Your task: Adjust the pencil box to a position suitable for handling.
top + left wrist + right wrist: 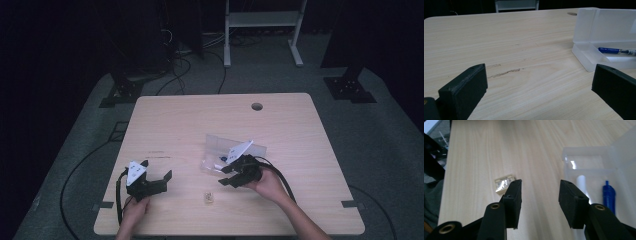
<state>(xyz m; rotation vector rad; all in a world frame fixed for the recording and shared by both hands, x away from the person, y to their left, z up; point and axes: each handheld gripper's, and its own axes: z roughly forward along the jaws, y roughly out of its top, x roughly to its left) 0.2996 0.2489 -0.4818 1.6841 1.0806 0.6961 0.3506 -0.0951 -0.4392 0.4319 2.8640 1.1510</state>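
An open clear plastic pencil case (235,146) lies right of the table's middle, lid raised. In the left gripper view the case (599,27) holds a blue pen (610,50). In the right gripper view the case (586,160) also holds a white stick (581,182) beside the pen (609,195). A small cream wrapped block (208,197) lies near the front edge. My left gripper (157,169) hovers at the front left, open wide and empty (540,72). My right gripper (224,177) is open and empty just in front of the case, the block (504,183) by its left jaw.
The light wooden table (200,120) has a round cable hole (257,106) at the back and a dark scuff mark (504,73) ahead of my left gripper. Black stands, cables and a white frame (262,20) sit on the floor beyond.
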